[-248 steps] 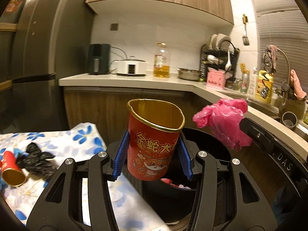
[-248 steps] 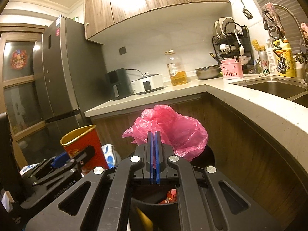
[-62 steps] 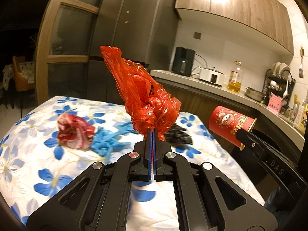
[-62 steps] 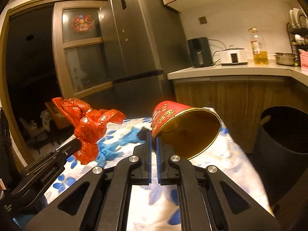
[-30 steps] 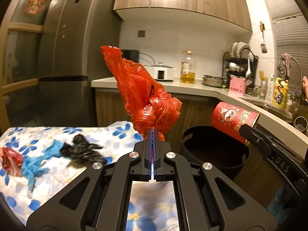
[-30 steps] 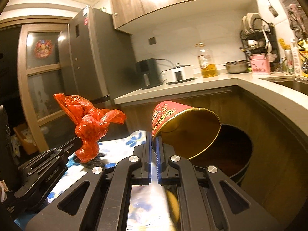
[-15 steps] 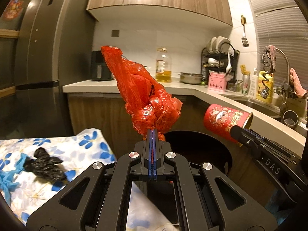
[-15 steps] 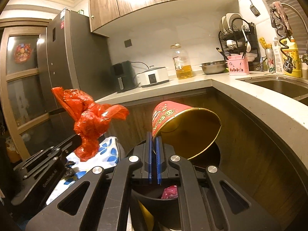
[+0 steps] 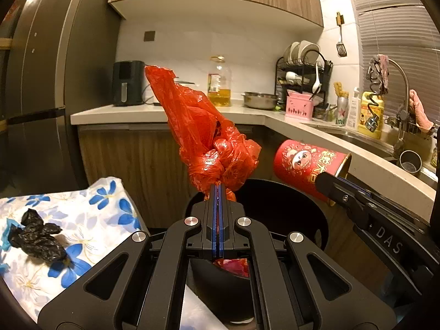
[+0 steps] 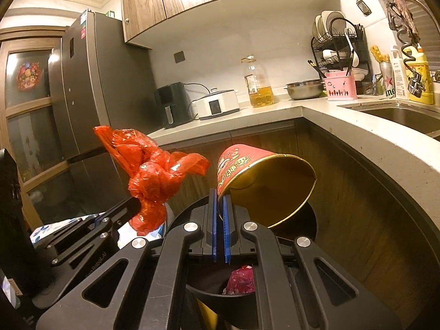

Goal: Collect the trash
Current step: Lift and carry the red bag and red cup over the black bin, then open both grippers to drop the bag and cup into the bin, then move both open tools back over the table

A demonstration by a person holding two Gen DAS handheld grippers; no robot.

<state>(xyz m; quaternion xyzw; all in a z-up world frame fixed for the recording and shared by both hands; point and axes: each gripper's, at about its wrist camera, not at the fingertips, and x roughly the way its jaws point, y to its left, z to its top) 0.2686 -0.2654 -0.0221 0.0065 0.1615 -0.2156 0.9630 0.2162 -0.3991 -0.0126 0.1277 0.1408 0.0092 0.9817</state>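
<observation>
Both grippers over black bin (image 9: 316,220): left gripper (image 9: 217,192) clamps red bag (image 9: 203,134); right gripper (image 10: 219,200) pinches cup (image 10: 264,181) rim.

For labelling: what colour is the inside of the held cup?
Gold inside the cup, red printed outside; clearest in the right wrist view.

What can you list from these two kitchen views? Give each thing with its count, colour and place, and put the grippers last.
Plastic bag: one, red, pinched above the bin.
Paper cup: one, red with gold lining, tilted, rim clamped over the bin.
Bin: one, black, below the counter, pink trash inside.
Crumpled bag: one, black, on the floral cloth.
Oil bottle: one, clear with yellow oil, on the counter.
Utensil holder: one, pink, by the dish rack.
Left gripper: black, blue pads, shut on the bag.
Right gripper: black, blue pads, shut on the cup rim.
</observation>
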